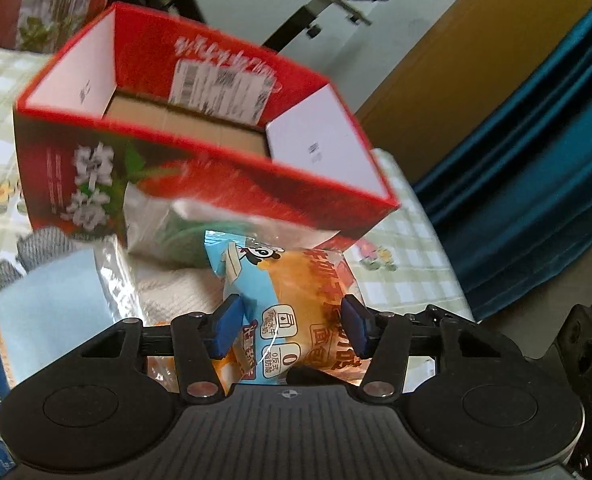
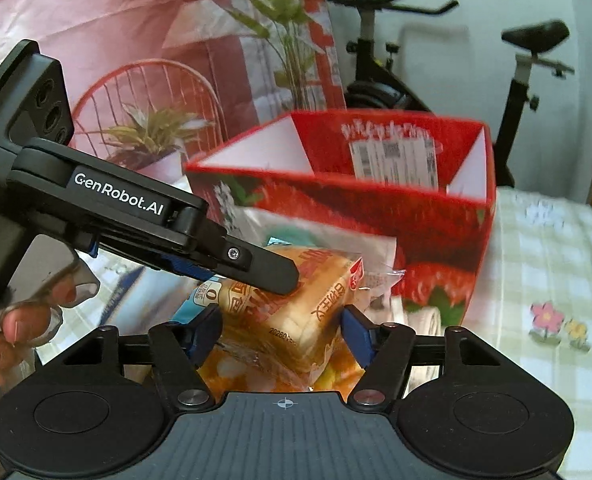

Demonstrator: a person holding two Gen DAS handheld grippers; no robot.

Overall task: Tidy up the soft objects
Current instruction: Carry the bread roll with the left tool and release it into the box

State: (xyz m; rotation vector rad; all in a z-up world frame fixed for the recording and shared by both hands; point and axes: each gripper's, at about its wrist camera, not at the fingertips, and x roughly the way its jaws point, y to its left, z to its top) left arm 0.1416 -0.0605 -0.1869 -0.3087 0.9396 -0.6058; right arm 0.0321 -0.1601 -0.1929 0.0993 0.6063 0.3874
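A bread packet (image 1: 296, 300), blue and orange with a cartoon panda, sits between the blue pads of my left gripper (image 1: 289, 326), which press on both its sides. In the right wrist view the same bread packet (image 2: 296, 312) lies between the pads of my right gripper (image 2: 281, 330), also gripped. One of the left gripper's fingers (image 2: 263, 270) crosses in from the left over the loaf. Just behind stands an open red strawberry box (image 1: 223, 184), (image 2: 376, 216), with bare cardboard at its bottom.
Soft goods crowd the box's front: a clear bag with something green (image 1: 167, 232), a grey knit piece (image 1: 43, 248), a pale blue pack (image 1: 51, 304), a white towel (image 1: 175, 292). A checked tablecloth (image 2: 556, 260) stretches right. A person's hand (image 2: 11, 320) holds the left gripper's handle.
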